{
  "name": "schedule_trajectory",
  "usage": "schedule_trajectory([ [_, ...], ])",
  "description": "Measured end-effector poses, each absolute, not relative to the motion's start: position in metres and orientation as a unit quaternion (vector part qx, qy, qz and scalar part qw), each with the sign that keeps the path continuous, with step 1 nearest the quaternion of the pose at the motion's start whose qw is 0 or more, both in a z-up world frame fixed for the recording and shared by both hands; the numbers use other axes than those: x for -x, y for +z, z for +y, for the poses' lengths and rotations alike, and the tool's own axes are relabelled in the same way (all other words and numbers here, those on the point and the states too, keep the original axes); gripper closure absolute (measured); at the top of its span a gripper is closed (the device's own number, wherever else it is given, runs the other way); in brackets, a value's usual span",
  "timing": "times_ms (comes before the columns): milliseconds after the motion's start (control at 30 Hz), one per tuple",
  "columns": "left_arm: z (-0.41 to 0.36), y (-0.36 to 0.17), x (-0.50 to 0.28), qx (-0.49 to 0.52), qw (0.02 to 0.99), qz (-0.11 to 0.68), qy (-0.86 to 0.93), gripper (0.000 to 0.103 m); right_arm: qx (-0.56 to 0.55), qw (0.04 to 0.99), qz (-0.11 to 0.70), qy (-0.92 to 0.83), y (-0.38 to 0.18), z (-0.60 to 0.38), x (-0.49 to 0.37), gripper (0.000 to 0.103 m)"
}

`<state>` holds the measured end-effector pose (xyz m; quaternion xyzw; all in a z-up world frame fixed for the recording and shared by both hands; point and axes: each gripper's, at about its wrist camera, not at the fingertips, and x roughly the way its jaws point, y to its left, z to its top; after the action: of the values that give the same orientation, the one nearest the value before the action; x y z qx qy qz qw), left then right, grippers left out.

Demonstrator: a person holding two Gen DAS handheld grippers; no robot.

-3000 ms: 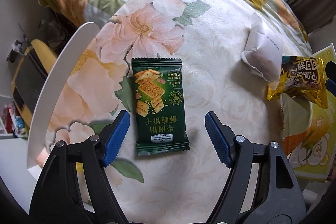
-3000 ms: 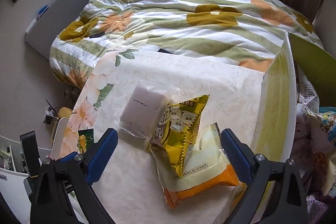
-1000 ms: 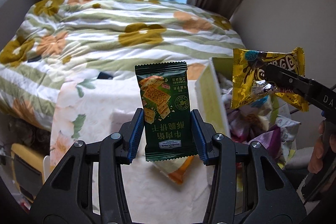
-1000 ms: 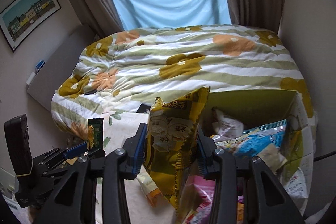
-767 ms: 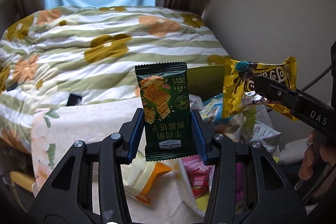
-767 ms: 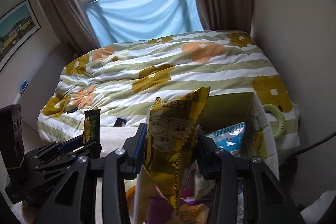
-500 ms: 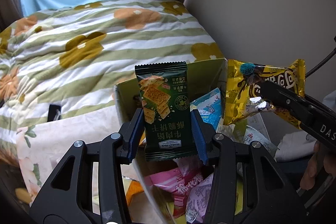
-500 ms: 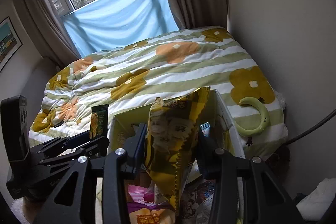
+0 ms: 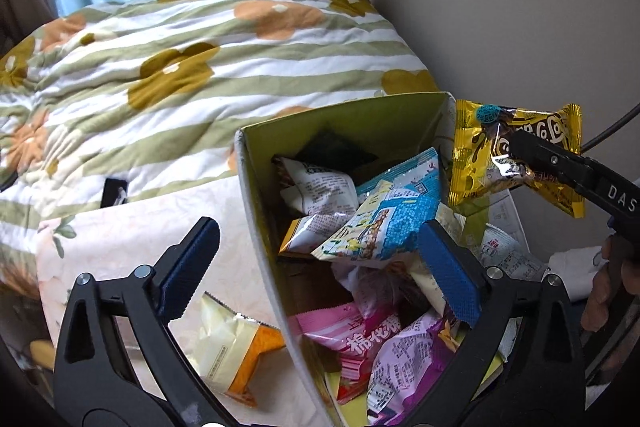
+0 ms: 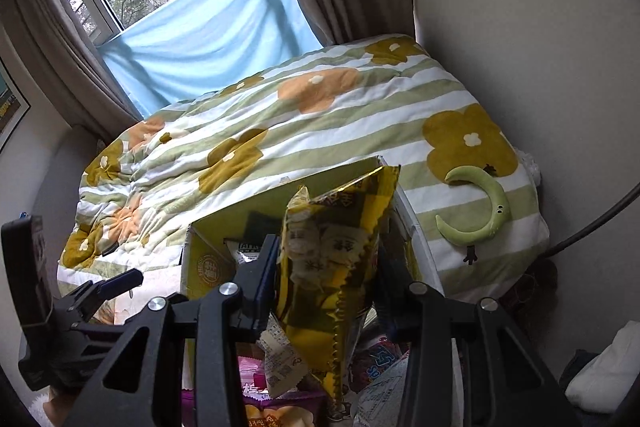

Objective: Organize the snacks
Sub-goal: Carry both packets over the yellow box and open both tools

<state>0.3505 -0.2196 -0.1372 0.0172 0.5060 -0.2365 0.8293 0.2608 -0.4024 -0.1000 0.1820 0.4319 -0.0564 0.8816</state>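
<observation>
A yellow-green cardboard box holds several snack packets; it also shows in the right wrist view. A dark green packet lies at the box's far end. My left gripper is open and empty above the box's near wall. My right gripper is shut on a yellow snack bag and holds it upright over the box. The same bag shows in the left wrist view, at the box's far right corner.
A white and orange packet lies on the floral tablecloth left of the box. A striped flowered duvet covers the bed behind. A green crescent toy lies on the bed at right. A wall stands close on the right.
My left gripper has opened and no longer holds the green cracker packet; a dark green packet now lies in the box. My right gripper still holds the yellow bag, now over the box.
</observation>
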Motion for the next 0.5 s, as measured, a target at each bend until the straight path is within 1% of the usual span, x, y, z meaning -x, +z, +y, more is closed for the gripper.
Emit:
schedule_trajectory([
  [233, -0.199, -0.129, -0.343, -0.009, 0.838, 0.501, -0.215, 0.004, -0.189, 0.881, 0.433, -0.041, -0.103, -0.400, -0.283, 0.063],
  [333, -0.190, -0.127, -0.339, -0.011, 0.843, 0.497, -0.205, 0.004, -0.206, 0.881, 0.425, -0.034, -0.108, -0.400, -0.295, 0.059],
  [367, -0.188, -0.127, -0.339, -0.011, 0.844, 0.497, -0.201, 0.004, -0.217, 0.879, 0.424, -0.030, -0.110, -0.400, -0.299, 0.047],
  [400, -0.185, -0.128, -0.337, -0.012, 0.845, 0.498, -0.197, 0.004, -0.224, 0.875, 0.428, -0.031, -0.114, -0.400, -0.302, 0.022],
  [433, -0.184, -0.128, -0.336, -0.012, 0.845, 0.498, -0.195, 0.004, -0.225, 0.873, 0.431, -0.036, -0.117, -0.400, -0.303, 0.010],
  [467, -0.182, -0.129, -0.334, -0.012, 0.845, 0.498, -0.192, 0.004, -0.224, 0.873, 0.431, -0.041, -0.119, -0.400, -0.302, 0.000],
  [500, -0.180, -0.130, -0.332, -0.012, 0.846, 0.499, -0.190, 0.004, -0.221, 0.876, 0.426, -0.044, -0.119, -0.399, -0.299, 0.000],
])
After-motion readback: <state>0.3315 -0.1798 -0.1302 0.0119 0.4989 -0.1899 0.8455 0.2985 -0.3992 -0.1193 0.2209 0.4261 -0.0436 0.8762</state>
